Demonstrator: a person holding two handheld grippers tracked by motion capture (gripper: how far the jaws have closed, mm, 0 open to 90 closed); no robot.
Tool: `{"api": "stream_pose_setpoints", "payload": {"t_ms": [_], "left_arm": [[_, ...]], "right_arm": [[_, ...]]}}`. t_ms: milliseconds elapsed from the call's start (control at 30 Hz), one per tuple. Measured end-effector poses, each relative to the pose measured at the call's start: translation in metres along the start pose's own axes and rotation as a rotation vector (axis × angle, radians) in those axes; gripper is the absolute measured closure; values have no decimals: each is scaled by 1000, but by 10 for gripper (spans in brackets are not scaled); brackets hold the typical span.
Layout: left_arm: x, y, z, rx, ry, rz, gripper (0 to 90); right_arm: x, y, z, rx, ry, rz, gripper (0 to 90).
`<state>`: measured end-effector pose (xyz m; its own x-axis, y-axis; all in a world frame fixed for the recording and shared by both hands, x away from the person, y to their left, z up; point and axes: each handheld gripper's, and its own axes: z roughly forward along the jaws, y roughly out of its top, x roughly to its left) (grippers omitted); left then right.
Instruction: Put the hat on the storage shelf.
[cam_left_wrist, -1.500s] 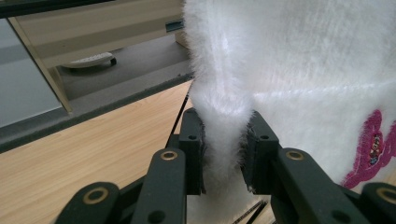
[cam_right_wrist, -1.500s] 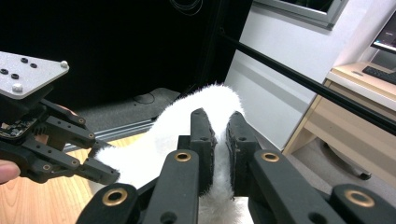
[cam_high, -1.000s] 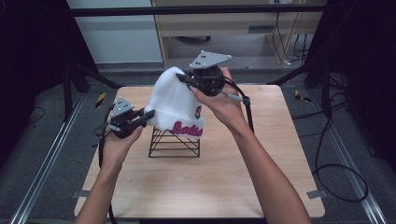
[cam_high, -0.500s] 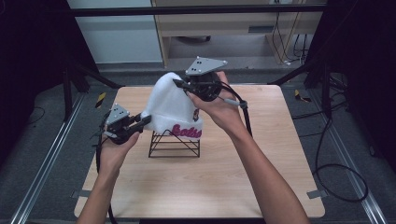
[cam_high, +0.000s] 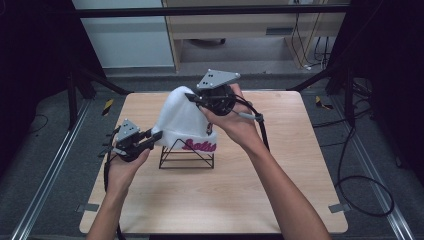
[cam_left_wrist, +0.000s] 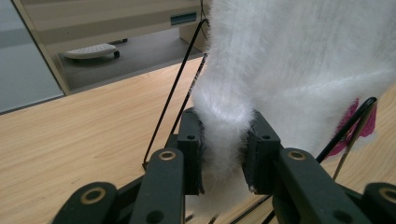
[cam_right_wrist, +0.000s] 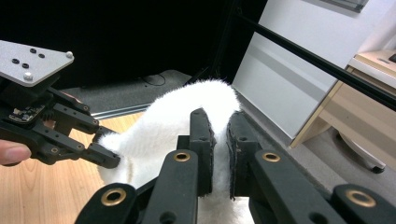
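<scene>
The high view is evenly lit from above, and the wooden table (cam_high: 260, 195) is rendered bright and warm while the surroundings at 9 and 3 o'clock are lost in near-black. Only soft, short shadows are cast under the forearms. The picture is slightly soft and grainy throughout.

In the left gripper view, the white hat (cam_left_wrist: 299, 60) is overexposed towards 1 o'clock, where its fuzzy texture is washed out. The background towards 11 o'clock is blurred.

In the right gripper view, the upper left is swallowed by darkness, while the pale wall panel (cam_right_wrist: 299, 74) at 2 o'clock is brightly lit. Straight lines are bent near the edges.
</scene>
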<state>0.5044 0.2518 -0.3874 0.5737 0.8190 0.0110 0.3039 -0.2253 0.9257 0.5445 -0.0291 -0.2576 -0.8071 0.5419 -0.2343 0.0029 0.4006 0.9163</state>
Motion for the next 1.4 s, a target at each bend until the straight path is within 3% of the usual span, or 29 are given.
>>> {"api": "stream_pose_setpoints", "payload": {"t_ms": [700,1400], "left_arm": [[-1,-13,1,13,-7,-14,707],[2,-37,4,46,-22,-42,705]], "right_arm": [[8,-5,1,24,25,-1,835],[21,-14,8,70,58,-15,835]]}}
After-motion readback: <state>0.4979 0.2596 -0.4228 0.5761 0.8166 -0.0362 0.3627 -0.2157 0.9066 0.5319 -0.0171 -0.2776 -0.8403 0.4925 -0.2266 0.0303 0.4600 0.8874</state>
